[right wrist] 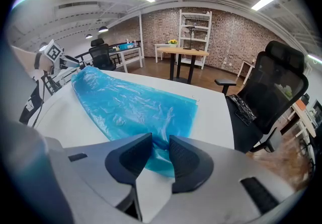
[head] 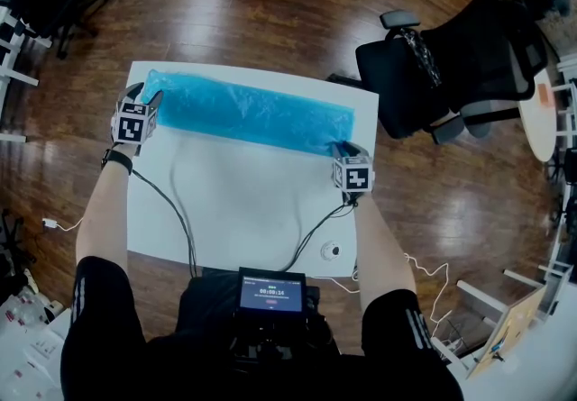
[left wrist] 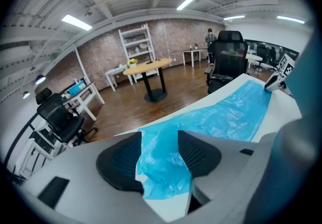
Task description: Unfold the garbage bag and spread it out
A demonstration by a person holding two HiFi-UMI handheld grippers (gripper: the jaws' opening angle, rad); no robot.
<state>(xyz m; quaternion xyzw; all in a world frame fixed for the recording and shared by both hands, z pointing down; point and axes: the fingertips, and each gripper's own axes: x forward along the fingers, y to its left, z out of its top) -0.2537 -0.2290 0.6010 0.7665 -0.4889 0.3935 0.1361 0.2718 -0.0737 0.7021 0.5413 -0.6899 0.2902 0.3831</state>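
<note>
A blue garbage bag (head: 248, 111) lies stretched in a long band along the far side of the white table (head: 243, 210). My left gripper (head: 153, 98) is at the bag's left end. In the left gripper view its jaws (left wrist: 159, 138) stand well apart; the crumpled bag end (left wrist: 163, 167) shows in the gap, not visibly pinched. At the bag's right near corner my right gripper (head: 343, 150) is shut on the plastic. The right gripper view has the narrow gap (right wrist: 160, 140) filled by a fold of bag (right wrist: 131, 104).
A black office chair (head: 451, 66) stands close off the table's far right corner. Cables (head: 176, 210) run across the near half of the table from both grippers, beside a small round object (head: 332, 250). Wooden floor surrounds the table; white desks and shelving stand farther off.
</note>
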